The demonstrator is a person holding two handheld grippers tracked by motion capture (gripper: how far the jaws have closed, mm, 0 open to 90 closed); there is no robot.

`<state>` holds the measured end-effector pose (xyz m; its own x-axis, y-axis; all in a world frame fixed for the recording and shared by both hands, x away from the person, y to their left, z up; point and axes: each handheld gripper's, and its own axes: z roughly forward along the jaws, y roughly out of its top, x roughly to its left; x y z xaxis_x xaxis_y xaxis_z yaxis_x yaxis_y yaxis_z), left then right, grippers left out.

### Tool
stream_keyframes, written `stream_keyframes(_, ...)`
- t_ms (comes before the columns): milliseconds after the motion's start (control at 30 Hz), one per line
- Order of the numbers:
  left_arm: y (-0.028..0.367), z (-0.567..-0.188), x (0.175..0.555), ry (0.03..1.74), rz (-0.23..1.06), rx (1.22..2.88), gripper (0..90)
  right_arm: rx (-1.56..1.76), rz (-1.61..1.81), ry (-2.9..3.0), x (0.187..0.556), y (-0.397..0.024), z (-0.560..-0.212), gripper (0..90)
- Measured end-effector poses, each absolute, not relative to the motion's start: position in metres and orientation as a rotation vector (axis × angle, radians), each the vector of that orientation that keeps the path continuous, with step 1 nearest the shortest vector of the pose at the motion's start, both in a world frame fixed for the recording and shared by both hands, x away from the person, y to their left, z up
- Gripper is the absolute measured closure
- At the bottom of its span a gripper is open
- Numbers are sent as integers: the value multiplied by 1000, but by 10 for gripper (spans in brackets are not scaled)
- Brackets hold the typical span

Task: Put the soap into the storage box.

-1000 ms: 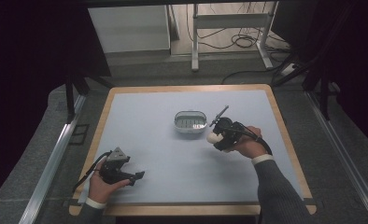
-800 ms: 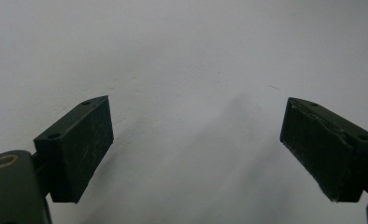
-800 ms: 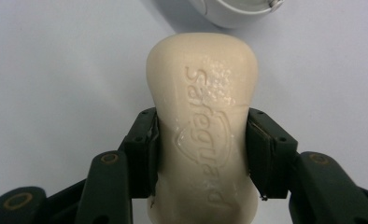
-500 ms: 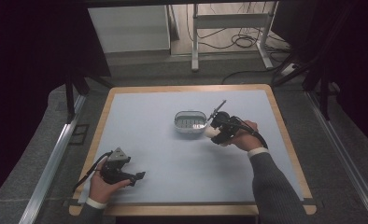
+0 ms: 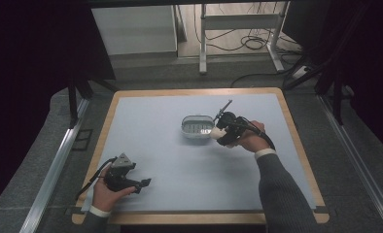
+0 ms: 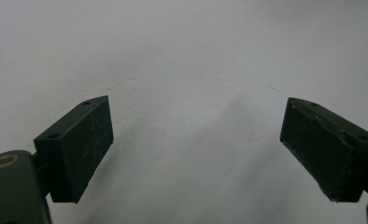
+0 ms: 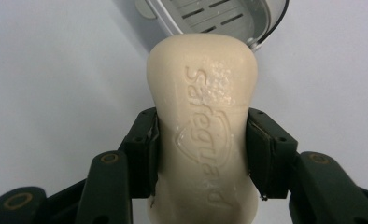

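A cream bar of soap (image 7: pixel 203 126) with raised lettering is clamped at its waist between the jaws of my right gripper (image 7: pixel 201 154). In the high view the soap (image 5: pixel 214 132) hangs at the right rim of a slotted grey soap dish (image 5: pixel 196 125) near the table's middle, with the right gripper (image 5: pixel 219 133) just right of it. The dish (image 7: pixel 215 16) lies just past the soap's tip in the right gripper view. My left gripper (image 5: pixel 145 183) rests low at the front left, open, its jaws (image 6: pixel 196 154) spread wide over bare mat.
A pale blue mat (image 5: pixel 180 160) covers the wood-edged table (image 5: pixel 194 218). Metal rails (image 5: pixel 48 184) run along both sides, and cables (image 5: pixel 248 43) lie on the floor beyond the far edge.
My right gripper has carried the soap left and a little farther away, up to the dish's right rim. The left gripper has stayed where it was.
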<state>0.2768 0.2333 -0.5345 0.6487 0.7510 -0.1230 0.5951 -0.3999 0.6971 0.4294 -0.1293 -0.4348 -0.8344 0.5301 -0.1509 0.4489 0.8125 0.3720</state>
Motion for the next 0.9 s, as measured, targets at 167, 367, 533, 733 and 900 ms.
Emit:
stream_keyframes(167, 231, -536, 277, 1036, 267, 2139, 100, 734, 470, 2745, 434, -127, -431, 493)
stream_keyframes(367, 231, -536, 277, 1031, 266, 2145, 100, 742, 482, 2742, 439, -124, -429, 493)
stream_keyframes(533, 231, -536, 277, 1032, 267, 2146, 100, 734, 481, 2738, 443, -121, -428, 493)
stream_keyframes(733, 232, -536, 277, 1037, 266, 2137, 100, 709, 480, 2740, 450, -114, -428, 493)
stream_keyframes(900, 234, -534, 277, 1038, 269, 2131, 100, 687, 473, 2747, 453, -105, -429, 493)
